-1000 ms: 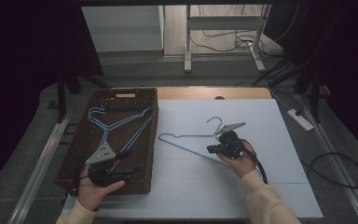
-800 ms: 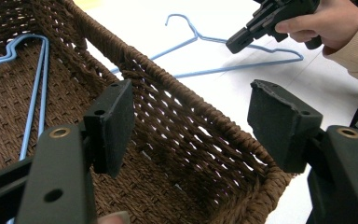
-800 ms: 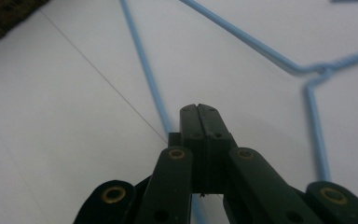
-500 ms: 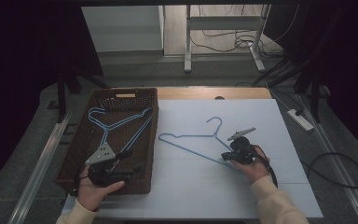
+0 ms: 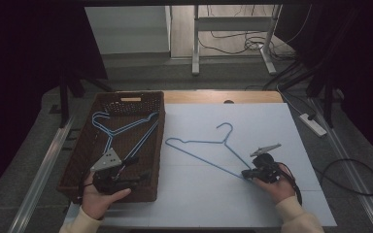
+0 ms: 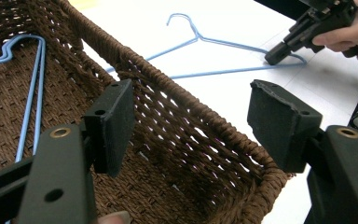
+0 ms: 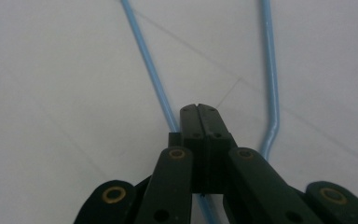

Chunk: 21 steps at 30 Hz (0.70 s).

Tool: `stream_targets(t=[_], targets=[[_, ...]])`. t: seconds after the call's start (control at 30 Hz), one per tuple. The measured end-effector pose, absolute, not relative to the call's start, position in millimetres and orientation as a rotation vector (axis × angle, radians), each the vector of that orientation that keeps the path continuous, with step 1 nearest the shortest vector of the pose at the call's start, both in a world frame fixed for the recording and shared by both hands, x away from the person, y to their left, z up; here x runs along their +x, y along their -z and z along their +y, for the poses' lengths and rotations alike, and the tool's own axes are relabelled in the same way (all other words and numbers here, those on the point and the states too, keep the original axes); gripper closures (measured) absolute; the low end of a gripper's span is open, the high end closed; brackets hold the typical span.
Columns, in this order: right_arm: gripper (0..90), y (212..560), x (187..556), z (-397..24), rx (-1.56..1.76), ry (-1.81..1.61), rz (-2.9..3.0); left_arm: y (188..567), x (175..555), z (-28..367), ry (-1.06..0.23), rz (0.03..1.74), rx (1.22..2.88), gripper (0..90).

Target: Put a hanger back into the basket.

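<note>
A light-blue wire hanger (image 5: 199, 143) (image 7: 149, 60) lies flat on the white tabletop (image 5: 213, 194). My right gripper (image 5: 245, 174) (image 7: 198, 109) is shut, its closed tips resting over the hanger's lower wire near its right corner; the wire runs beneath the jaws, and a pinch cannot be made out. A second blue hanger (image 5: 121, 128) (image 6: 30, 93) lies inside the brown wicker basket (image 5: 160, 141) (image 6: 191, 107) at the left. My left gripper (image 5: 138, 177) (image 6: 191, 93) hovers open over the basket's near right corner, with only the rim seen between its jaws.
The basket takes up the table's left side, the white sheet the rest. A wooden strip (image 5: 252, 97) runs along the far edge. On the floor to the right lie a power strip (image 5: 313, 124) and cables (image 5: 354, 179). A desk frame (image 5: 233, 43) stands beyond.
My right gripper has slid right and toward me along the hanger, from near its middle to its right corner. The hanger has stayed put, and the left gripper has not moved.
</note>
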State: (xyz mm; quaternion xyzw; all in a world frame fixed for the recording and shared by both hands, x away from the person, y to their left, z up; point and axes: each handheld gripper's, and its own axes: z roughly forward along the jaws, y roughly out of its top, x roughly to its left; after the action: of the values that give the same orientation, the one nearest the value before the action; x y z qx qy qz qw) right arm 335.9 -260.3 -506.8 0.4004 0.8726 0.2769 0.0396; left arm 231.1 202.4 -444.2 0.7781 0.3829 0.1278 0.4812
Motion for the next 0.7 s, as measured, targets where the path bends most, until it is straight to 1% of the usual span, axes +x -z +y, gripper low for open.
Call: stream_targets(t=[0.2,0.33,0.5,0.7], targets=[[90.0,509,315,-258,1.241,-0.891,2.721,444,231,203,-0.314,0.935,1.897,32.7],[90.0,510,292,-248,1.191,-0.915,2.788,444,231,203,-0.313,0.935,1.898,32.7],[90.0,511,280,-234,1.144,-0.932,2.832,445,232,203,-0.311,0.941,1.897,32.7],[90.0,514,275,-219,1.089,-0.967,2.911,445,232,203,-0.311,0.939,1.897,32.8]])
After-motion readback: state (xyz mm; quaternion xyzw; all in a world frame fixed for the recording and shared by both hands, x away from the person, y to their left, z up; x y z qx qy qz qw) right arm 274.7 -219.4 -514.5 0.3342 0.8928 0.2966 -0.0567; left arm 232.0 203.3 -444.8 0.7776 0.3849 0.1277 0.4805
